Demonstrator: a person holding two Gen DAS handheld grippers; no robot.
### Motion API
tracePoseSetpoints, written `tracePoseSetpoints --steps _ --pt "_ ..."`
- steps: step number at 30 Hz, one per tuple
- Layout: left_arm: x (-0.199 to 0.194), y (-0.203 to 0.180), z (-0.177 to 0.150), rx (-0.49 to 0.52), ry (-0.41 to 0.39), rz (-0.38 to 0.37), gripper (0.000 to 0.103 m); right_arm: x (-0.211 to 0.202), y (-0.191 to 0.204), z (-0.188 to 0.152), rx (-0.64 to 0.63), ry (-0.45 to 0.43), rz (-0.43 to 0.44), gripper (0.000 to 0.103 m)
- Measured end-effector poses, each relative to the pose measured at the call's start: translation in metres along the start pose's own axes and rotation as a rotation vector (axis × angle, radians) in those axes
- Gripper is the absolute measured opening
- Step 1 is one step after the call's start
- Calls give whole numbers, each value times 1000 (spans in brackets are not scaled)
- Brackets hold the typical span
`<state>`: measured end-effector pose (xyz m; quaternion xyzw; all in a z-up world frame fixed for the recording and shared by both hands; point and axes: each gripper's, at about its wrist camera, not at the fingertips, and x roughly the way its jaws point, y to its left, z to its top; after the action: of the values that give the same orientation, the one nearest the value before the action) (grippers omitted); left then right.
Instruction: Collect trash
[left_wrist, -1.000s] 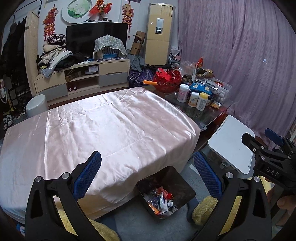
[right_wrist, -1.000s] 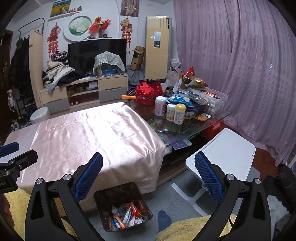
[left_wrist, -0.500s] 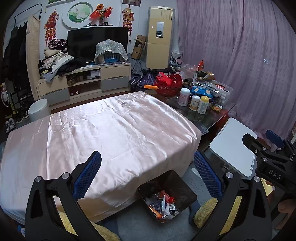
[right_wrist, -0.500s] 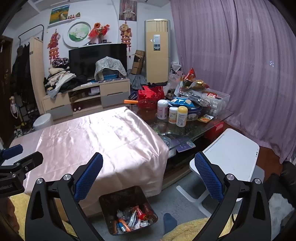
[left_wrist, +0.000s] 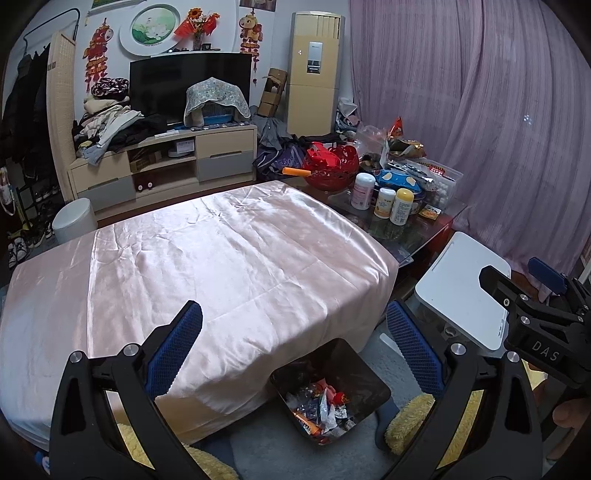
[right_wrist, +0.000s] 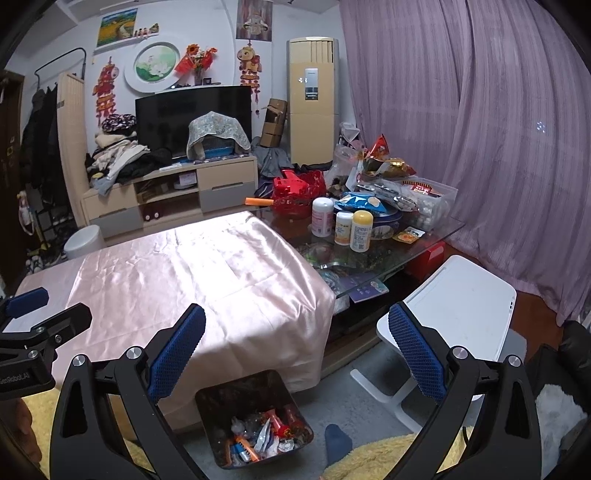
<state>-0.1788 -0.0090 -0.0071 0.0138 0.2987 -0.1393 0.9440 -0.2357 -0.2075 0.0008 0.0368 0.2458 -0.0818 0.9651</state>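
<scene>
Both tools are seen held wide apart with nothing between the pads: the left hand-held gripper (left_wrist: 293, 354) is released and empty, and the right hand-held gripper (right_wrist: 295, 350) is likewise spread and carries nothing; no trash is gripped at this moment. The trash (left_wrist: 321, 404) is found as a heap of crumpled wrappers inside a dark square bin (left_wrist: 364, 373), which stands on the floor at the lower centre of both frames, just beside the hanging edge of the pink satin cloth (left_wrist: 221, 258) that covers the bench; the cloth surface itself is shown bare of litter.

The relation that matters is judged to be this: the bin lies below and slightly ahead of both tools, between their open fingers in each view; in the left wrist view it sits right of centre, in the right wrist view left of centre, so it is taken to lie between the two hands, neither being clearly nearer. No long axis can be given for the trash, since the pieces are too jumbled to separate. The collecting is judged largely done.
</scene>
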Motion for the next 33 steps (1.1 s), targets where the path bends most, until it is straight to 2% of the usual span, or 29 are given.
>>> tracePoseSetpoints --steps 33 --pt "5 -2 -2 -4 1 -1 95 1 4 -1 16 7 2 100"
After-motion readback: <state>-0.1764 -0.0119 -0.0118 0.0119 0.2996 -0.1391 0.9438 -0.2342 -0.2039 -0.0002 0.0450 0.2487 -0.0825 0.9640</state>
